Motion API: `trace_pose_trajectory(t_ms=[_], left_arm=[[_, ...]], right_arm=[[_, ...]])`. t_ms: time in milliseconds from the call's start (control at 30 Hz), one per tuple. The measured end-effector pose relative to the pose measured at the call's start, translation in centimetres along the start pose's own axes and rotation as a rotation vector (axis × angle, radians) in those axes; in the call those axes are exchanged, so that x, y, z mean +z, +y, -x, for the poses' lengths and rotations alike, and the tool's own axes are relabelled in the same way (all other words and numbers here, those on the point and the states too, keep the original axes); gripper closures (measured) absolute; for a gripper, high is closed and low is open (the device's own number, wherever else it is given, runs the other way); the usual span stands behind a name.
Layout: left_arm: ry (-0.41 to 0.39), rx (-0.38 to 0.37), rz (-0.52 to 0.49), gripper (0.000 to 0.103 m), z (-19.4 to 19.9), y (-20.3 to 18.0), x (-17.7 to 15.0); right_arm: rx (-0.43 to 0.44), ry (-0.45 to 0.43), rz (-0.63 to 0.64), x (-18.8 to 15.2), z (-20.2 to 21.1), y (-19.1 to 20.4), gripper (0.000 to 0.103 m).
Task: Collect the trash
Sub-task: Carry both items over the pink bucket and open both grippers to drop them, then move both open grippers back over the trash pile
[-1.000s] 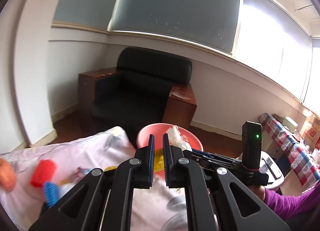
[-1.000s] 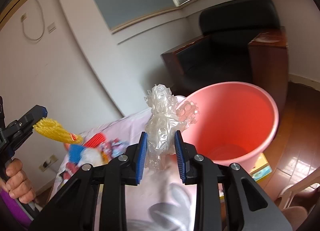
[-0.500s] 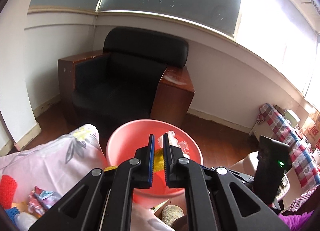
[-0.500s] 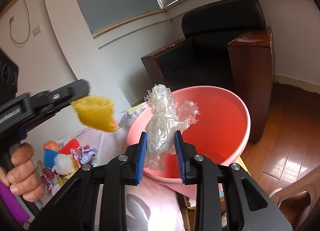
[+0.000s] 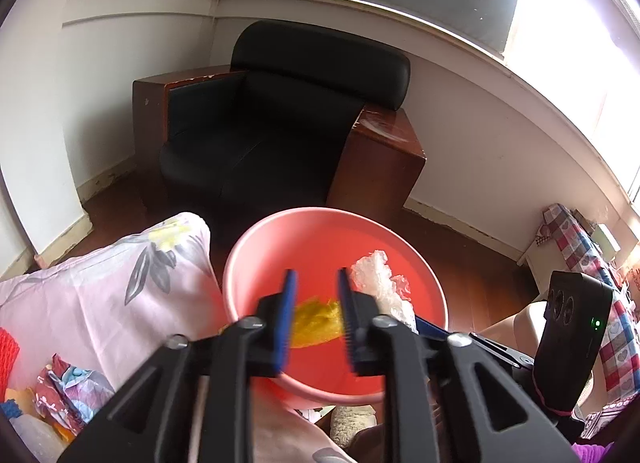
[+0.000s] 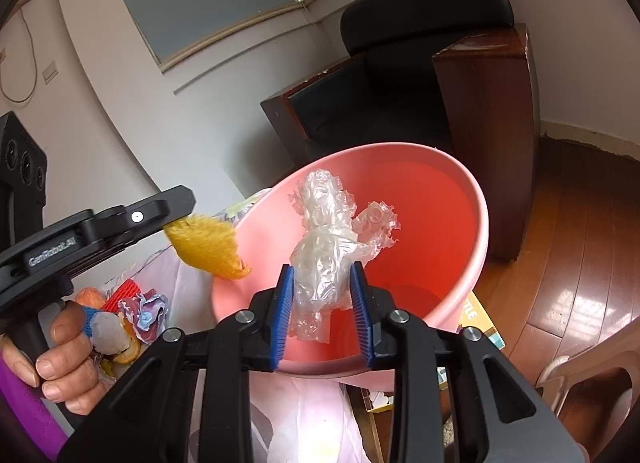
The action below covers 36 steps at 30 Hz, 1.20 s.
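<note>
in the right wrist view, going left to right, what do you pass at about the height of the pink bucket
hand on the other gripper's handle → pile of crumpled wrappers → yellow foam net → bubble wrap → far wall of the pink bucket → wooden floor

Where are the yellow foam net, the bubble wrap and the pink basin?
yellow foam net [image 6: 206,247], right wrist view, middle of the mesh.
bubble wrap [image 6: 326,259], right wrist view, crumpled middle.
pink basin [image 5: 400,241], left wrist view, far rim.
</note>
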<state>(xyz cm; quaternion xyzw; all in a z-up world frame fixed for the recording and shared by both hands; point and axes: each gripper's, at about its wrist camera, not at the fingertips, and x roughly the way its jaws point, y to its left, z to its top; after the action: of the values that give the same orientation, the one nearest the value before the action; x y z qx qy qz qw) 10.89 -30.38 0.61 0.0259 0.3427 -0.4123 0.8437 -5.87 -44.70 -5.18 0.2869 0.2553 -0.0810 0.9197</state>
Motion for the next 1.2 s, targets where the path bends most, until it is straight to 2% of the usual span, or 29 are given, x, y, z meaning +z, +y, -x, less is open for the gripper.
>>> trace_pose_trajectory(t_ms=[67,200,767,1200], left_arm=[[-0.015,0.015,0.013,0.054,0.4,0.4,0.0],[-0.031,0.021,0.020,0.052,1.4,0.8,-0.1],[-0.103,0.047,0.048,0.048,9.0,2.0,-1.5],[-0.189,0.159,0.082,0.045,18.5,5.2,-4.5]], right_arm=[[0.001,0.004,-0.004,0.0,-0.1,0.1,0.067],[0.001,0.004,-0.001,0.0,-0.1,0.6,0.057],[0.012,-0.014,0.025,-0.3,2.4,2.3,0.055],[0.007,-0.049,0.063,0.1,4.8,4.0,0.047]])
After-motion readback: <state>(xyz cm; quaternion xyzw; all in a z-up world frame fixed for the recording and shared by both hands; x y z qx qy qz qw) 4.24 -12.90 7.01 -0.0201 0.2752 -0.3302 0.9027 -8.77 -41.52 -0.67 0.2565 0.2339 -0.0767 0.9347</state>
